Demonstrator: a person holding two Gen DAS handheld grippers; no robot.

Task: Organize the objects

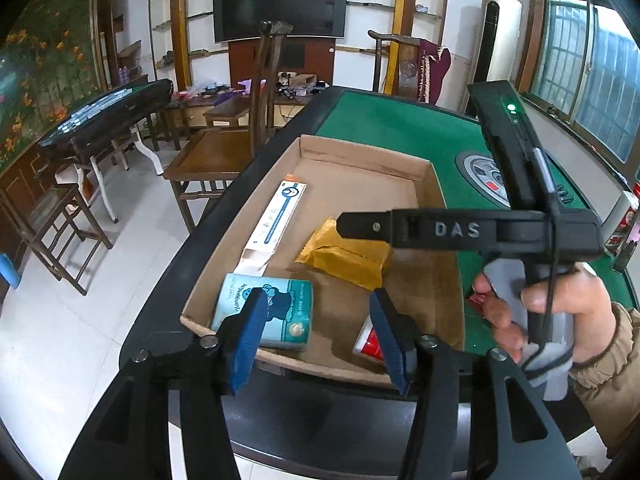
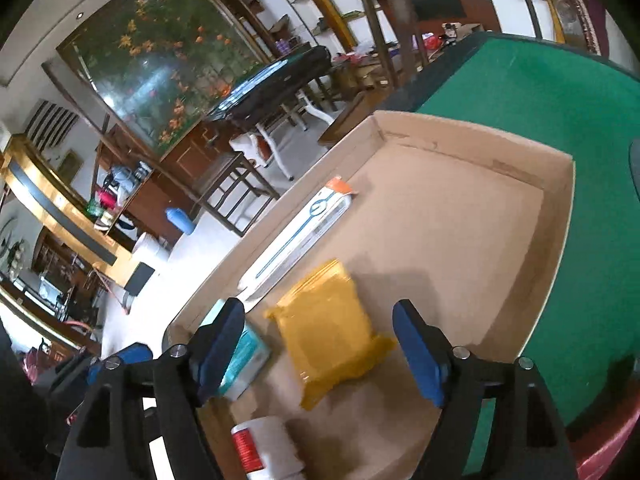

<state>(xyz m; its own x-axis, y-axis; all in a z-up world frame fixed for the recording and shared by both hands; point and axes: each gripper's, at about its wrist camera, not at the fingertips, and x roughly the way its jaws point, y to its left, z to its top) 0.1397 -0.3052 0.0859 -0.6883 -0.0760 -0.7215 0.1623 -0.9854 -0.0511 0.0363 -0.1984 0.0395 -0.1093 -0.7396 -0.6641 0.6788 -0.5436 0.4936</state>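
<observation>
Yellow packet (image 2: pixel 330 330) in cardboard box (image 2: pixel 472 138), both grippers' fingers (image 2: pixel 416 354) apart, empty.

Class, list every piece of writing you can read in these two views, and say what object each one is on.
"DAS": raised letters on the right gripper, seen from the left wrist view.
Teal tissue pack: printing along its edge, too distorted to read.
Long white box: small print, too blurred to read.
White bottle with red label: label blurred, unreadable.
Yellow packet: no writing visible.
</observation>
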